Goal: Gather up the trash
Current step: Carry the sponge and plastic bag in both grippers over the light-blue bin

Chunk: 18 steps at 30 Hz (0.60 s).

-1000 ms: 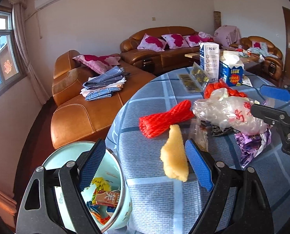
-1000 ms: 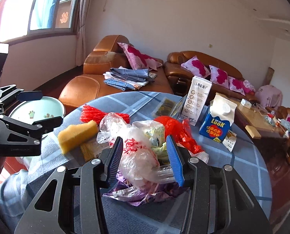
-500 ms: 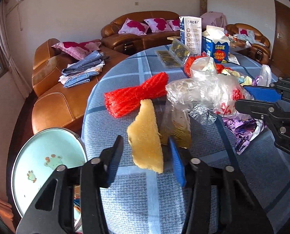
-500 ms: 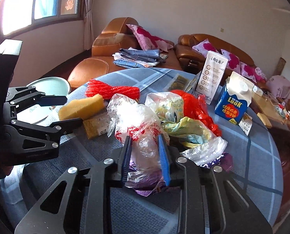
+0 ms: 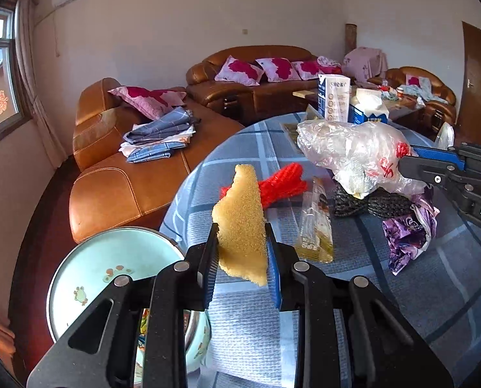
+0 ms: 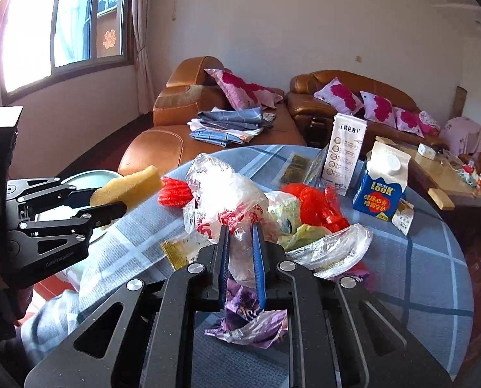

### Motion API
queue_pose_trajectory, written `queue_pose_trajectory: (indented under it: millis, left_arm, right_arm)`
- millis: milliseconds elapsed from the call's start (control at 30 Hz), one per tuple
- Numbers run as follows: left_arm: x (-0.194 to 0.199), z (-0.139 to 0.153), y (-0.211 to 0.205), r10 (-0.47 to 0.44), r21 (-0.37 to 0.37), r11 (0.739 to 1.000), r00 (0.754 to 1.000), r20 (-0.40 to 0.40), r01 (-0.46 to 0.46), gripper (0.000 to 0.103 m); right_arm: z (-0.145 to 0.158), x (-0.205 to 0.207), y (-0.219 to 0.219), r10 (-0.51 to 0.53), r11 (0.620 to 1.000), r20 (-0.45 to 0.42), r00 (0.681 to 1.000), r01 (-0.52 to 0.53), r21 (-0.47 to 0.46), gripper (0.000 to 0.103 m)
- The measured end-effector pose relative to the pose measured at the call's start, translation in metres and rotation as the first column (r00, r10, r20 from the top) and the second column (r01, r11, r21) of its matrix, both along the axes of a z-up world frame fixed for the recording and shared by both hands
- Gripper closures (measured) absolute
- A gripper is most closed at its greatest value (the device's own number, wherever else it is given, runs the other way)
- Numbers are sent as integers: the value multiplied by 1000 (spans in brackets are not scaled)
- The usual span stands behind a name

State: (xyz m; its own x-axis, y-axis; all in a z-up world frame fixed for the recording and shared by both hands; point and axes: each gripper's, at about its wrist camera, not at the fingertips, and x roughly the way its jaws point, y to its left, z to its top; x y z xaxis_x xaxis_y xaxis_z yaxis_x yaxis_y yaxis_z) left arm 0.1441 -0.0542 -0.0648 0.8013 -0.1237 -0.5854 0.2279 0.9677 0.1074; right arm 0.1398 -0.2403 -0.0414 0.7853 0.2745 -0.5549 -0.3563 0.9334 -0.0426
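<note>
Left gripper (image 5: pixel 242 258) now closing on yellow sponge (image 5: pixel 240 223), upright between pads, no longer flat. Right gripper (image 6: pixel 241 265) closing, clear plastic bag (image 6: pixel 227 200) pinched between fingers. Both ready for bin (image 5: pixel 88 271), beside left fingers.

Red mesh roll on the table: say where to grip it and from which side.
Grip the red mesh roll across its narrow middle, coming from above on the trash-bin side. It lies flat and long on the tablecloth; its near end sits behind the sponge in the left gripper, and the wrapper crowds its right.
</note>
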Motion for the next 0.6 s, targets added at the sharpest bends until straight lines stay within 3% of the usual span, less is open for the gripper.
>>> queue_pose_trajectory:
  millis: [233, 600]
  left_arm:
    - [1, 9, 28, 110, 20, 994, 993, 31, -111, 77]
    - [0, 13, 75, 243, 48, 968, 968, 60, -246, 77]
  right_arm:
    - [13, 30, 28, 17, 999, 25, 1000, -18, 42, 89]
    - [-2, 64, 97, 118, 992, 71, 990, -120, 25, 89]
